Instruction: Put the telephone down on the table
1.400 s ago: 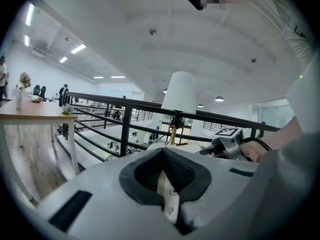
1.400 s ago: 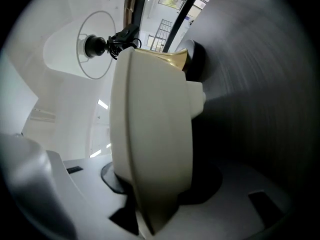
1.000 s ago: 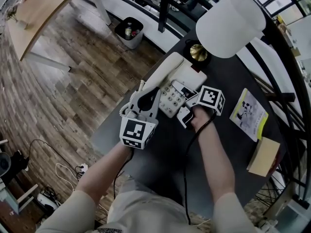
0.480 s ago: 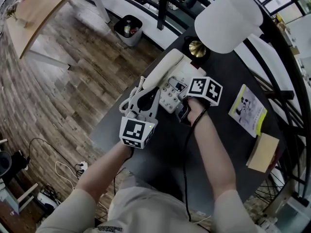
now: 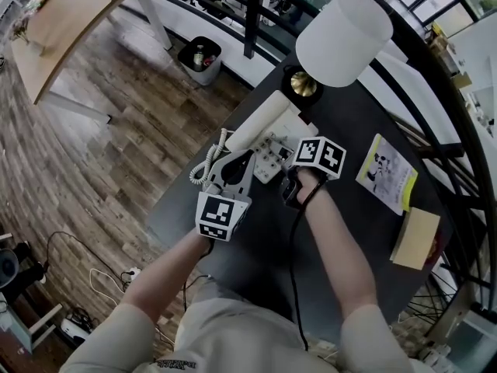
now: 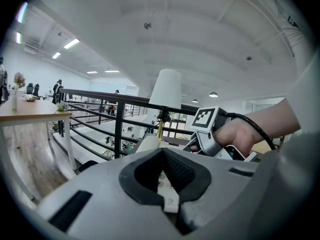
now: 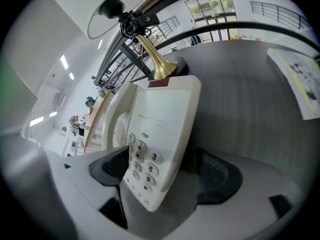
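Observation:
The white telephone (image 5: 262,128) lies on the dark table (image 5: 342,239) with its handset on the cradle and its far end by the lamp's brass base. My left gripper (image 5: 244,158) is shut on its near left corner, beside the coiled cord (image 5: 205,166); in the left gripper view (image 6: 168,186) the keypad edge sits pinched between the dark pads. My right gripper (image 5: 282,174) points steeply down at the keypad end. In the right gripper view the telephone (image 7: 160,119) stands between the right gripper's (image 7: 165,176) opening jaws, with a gap at the right pad (image 7: 217,174).
A lamp with a white shade (image 5: 343,36) and brass base (image 5: 300,85) stands at the table's far end. A yellow-edged booklet (image 5: 386,174) and a tan notebook (image 5: 415,238) lie at the right. A black railing (image 5: 466,169) runs behind. The table's left edge (image 5: 167,208) drops to wooden floor.
The right gripper has tipped downward and drawn closer to the left one, and its jaws have spread off the telephone. The left gripper keeps its hold.

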The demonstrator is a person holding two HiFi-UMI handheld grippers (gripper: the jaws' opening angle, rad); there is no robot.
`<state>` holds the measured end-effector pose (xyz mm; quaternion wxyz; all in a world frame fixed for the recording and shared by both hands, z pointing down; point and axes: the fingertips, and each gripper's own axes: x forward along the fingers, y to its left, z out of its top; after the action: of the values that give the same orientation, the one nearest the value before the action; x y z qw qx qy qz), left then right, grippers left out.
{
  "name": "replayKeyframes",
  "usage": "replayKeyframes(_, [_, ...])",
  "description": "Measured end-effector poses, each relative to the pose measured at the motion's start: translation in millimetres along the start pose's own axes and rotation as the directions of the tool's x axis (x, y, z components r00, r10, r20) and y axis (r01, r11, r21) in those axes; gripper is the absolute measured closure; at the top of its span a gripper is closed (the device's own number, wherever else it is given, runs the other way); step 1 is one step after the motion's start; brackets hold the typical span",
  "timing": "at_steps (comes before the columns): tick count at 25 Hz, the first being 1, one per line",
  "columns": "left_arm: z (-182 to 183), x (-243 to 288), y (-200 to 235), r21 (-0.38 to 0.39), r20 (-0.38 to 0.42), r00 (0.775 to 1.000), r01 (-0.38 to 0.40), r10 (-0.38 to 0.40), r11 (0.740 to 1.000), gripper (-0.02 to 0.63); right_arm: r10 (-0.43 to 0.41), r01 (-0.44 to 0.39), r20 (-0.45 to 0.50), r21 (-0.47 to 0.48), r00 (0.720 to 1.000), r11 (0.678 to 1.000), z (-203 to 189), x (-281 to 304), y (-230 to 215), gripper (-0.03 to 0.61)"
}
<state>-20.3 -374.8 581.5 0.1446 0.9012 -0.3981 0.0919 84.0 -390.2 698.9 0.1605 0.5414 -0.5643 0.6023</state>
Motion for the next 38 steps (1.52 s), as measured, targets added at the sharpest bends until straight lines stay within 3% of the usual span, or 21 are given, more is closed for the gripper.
replayKeyframes(6, [5.6,-17.8,-12.5,0.008,-0.015,1.000,0.000,0.000,1.000,0.609,-0.002,0.001,0.024,0.035,1.000,0.999,-19.4,-28.9,-5.8,0.176])
replayKeyframes(9, [5.3,-28.2,-25.0,0.026,-0.033,0.999,0.000,0.001,1.000,0.609,0.049,-0.050,0.022,0.029,0.999,0.998,-35.2,-45.4,-4.8,0.176])
replayKeyframes(14, [7.7,-47.7,-47.0,0.059,-0.054,0.999,0.007,-0.003,0.998,0.609,0.135,-0.131,0.033,-0.107,0.990,0.986,-59.9,-76.6,12.0,0.188])
replayKeyframes(15, [9.3,-51.9,-50.3,0.059,-0.054,0.999,0.004,-0.001,0.998,0.609,0.134,-0.126,0.052,-0.145,0.990,0.981,-61.8,-85.0,14.9,0.220])
replayKeyframes(17, [14.7,-61.4,-56.5,0.055,-0.052,0.999,-0.004,0.007,0.998,0.609,0.127,-0.100,0.107,-0.224,0.986,0.969,-63.3,-105.2,20.6,0.372])
replayKeyframes(21, [43.2,-80.4,-71.2,0.074,-0.015,1.000,-0.010,0.012,0.997,0.609,0.166,-0.066,0.234,-0.385,0.958,0.921,-57.6,-153.9,40.8,0.463])
replayKeyframes(26, [95.3,-104.5,-97.2,0.227,0.047,0.999,0.008,-0.019,0.974,0.609,0.228,0.023,0.408,-0.525,0.884,0.851,-43.9,-232.8,71.9,0.540])
replayKeyframes(33, [174.7,-152.2,-142.1,0.237,0.144,0.988,0.026,-0.062,0.971,0.609,0.336,0.170,0.577,-0.650,0.744,0.741,-50.0,-349.4,105.9,0.563])
replayKeyframes(38, [208.2,-182.9,-169.5,0.221,0.215,0.971,0.051,-0.100,0.974,0.609,0.445,0.203,0.640,-0.686,0.626,0.699,-73.1,-412.0,125.5,0.566])
